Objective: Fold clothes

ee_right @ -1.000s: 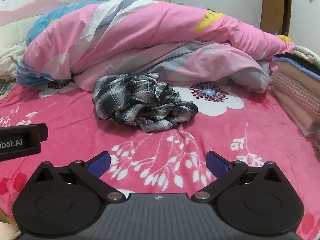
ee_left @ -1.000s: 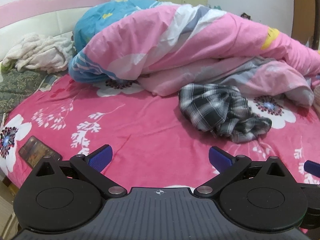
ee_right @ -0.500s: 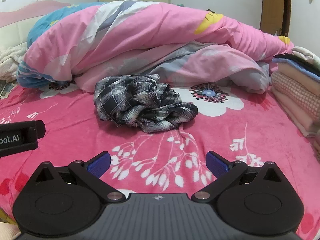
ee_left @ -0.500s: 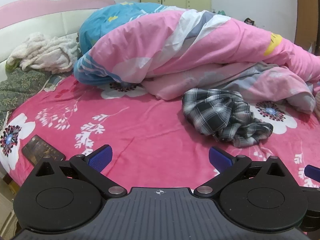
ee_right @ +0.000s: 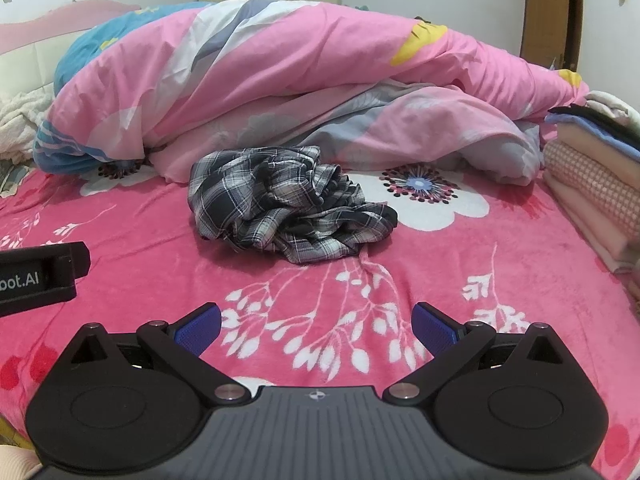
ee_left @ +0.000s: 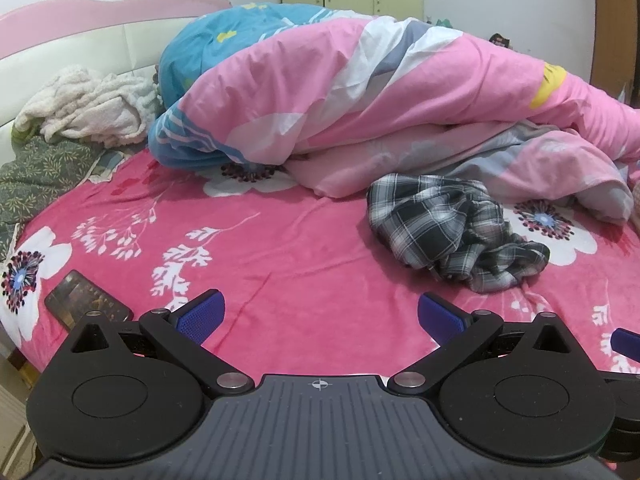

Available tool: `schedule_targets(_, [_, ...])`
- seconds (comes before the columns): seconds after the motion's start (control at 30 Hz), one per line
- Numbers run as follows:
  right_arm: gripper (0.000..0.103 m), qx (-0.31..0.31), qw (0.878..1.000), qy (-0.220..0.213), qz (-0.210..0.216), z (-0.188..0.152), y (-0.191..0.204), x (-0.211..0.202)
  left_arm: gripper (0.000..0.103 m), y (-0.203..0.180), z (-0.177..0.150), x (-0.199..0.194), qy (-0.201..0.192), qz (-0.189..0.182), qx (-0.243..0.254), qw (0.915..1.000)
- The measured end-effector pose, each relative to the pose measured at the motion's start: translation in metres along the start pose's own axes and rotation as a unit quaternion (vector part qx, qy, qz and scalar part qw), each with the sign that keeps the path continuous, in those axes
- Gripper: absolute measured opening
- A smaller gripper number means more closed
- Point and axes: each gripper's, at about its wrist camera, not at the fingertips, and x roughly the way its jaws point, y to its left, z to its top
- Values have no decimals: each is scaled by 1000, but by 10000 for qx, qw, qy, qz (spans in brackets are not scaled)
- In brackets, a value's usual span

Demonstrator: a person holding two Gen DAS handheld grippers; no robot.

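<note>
A: Right, we have both tools over the near edge of the bed. Our left gripper (ee_left: pixel 320 314) has its blue pads spread wide with only the pink floral bedspread (ee_left: pixel 280 248) between them.

B: Same on our side. The right gripper (ee_right: pixel 316 322) is splayed apart too, holding nothing.

A: And the garment? We see the plaid shirt (ee_left: pixel 452 236) crumpled in a heap, ahead and to the right of the left tool, well apart from its fingertips.

B: From the right wrist view that plaid shirt (ee_right: pixel 288 208) sits almost dead ahead, slightly left, lying on the bedspread just in front of the bunched pink duvet (ee_right: pixel 320 80).

A: We also have a phone (ee_left: pixel 88 306) flat on the bedspread near the left pad, and a cream towel (ee_left: pixel 92 108) by the headboard.

B: Over here, a stack of folded clothes (ee_right: pixel 596 184) at the right edge of the bed.
</note>
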Motion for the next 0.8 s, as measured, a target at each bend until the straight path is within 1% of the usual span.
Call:
schedule_targets(0.57, [103, 28, 10000, 59, 30, -4, -1, 8, 103, -1, -3, 9, 29, -12, 59, 10000])
schedule_targets(0.7, [103, 62, 9999, 111, 91, -7, -4, 18, 103, -6, 4, 21, -134, -187, 70, 9997])
schedule_targets(0.8, [103, 55, 9998, -14, 199, -8, -11, 25, 103, -9, 9, 31, -263, -327, 75, 9991])
